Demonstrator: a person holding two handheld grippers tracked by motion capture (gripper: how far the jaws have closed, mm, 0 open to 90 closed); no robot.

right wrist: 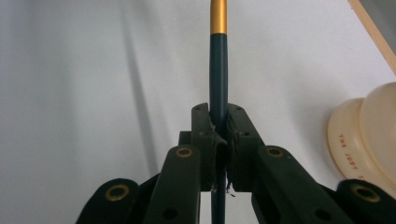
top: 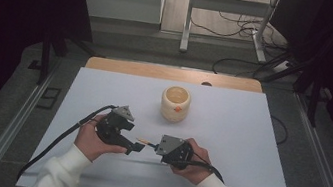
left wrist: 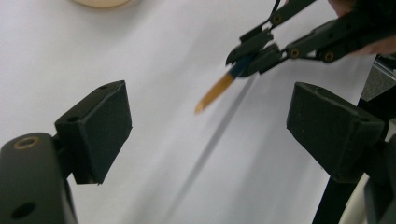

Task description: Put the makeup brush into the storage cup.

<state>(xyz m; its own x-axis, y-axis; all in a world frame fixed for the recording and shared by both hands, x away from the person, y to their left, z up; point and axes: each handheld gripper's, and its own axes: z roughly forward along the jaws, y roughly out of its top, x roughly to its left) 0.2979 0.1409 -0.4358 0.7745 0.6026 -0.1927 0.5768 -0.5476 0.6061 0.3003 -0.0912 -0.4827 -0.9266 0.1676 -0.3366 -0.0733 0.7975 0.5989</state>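
A thin stick with a dark teal shaft and a gold end (right wrist: 218, 60) is clamped between the jaws of my right gripper (right wrist: 218, 123), pointing straight out ahead of them. In the high view this stick (top: 144, 142) runs left from the right gripper (top: 155, 146) toward my left gripper (top: 136, 145), both held low over the near middle of the table. In the left gripper view the left gripper (left wrist: 208, 126) stands open with wide-apart pads and bare table between them. Beyond it the gold tip (left wrist: 217, 91) sticks out of the right gripper (left wrist: 254, 51), clear of the left pads.
A cream round pot (top: 175, 103) with an orange mark stands at the table's middle, behind both hands; its side is at the right in the right gripper view (right wrist: 369, 135). A white sheet (top: 239, 135) covers the table, with a wooden edge (top: 133, 68) at the far side.
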